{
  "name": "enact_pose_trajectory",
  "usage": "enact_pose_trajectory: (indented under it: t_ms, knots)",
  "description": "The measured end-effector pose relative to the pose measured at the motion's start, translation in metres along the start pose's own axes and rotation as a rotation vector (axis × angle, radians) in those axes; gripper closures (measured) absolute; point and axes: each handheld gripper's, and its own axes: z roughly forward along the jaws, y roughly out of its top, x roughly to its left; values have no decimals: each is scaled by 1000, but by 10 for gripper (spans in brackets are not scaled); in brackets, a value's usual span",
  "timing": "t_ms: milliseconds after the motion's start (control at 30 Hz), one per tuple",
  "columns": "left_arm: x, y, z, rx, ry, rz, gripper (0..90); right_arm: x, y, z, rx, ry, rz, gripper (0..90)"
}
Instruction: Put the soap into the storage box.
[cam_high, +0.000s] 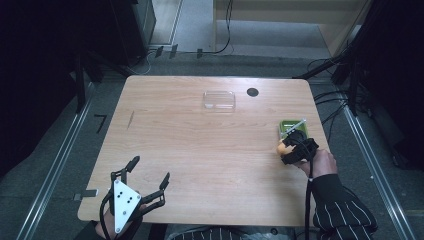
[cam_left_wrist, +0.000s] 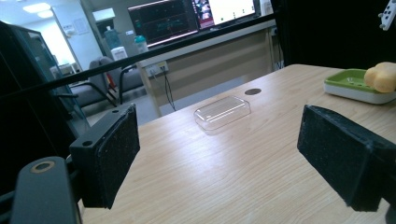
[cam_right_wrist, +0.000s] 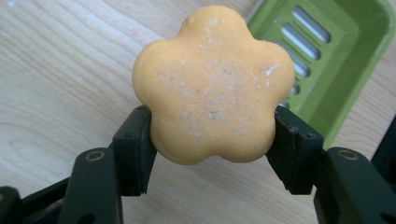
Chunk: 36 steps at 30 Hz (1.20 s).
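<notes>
Now flower-shaped orange soap (cam_right_wrist: 212, 84) sits clamped between right tongs (cam_right_wrist: 212, 154).

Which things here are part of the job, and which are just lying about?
In play: flower-shaped orange soap, clamped in the right gripper; green soap dish beside it.
Probably idle: clear plastic lid; left gripper, open over bare table.

The high view looks forward and down from above the person's side onto the whole light wooden table (cam_high: 200, 145). The left gripper view sits low near the table's near-left corner, facing across it toward the clear plastic rectangular lid (cam_left_wrist: 222, 111) and the green slotted soap dish (cam_left_wrist: 352, 85), both shared with the high view. The right gripper view looks steeply down, very close, at the dish.
</notes>
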Motion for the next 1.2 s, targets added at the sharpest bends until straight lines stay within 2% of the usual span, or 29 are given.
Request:
enact_pose_trajectory:
  t_ms: [667, 1200]
  knots:
    - [0, 0, 0, 1, -1, 3, 130, -30, 11, -2, -17, -34, 56, 405]
    - [0, 0, 0, 4, -3, 8, 130, -51, 22, 10, 1, -44, 85, 405]
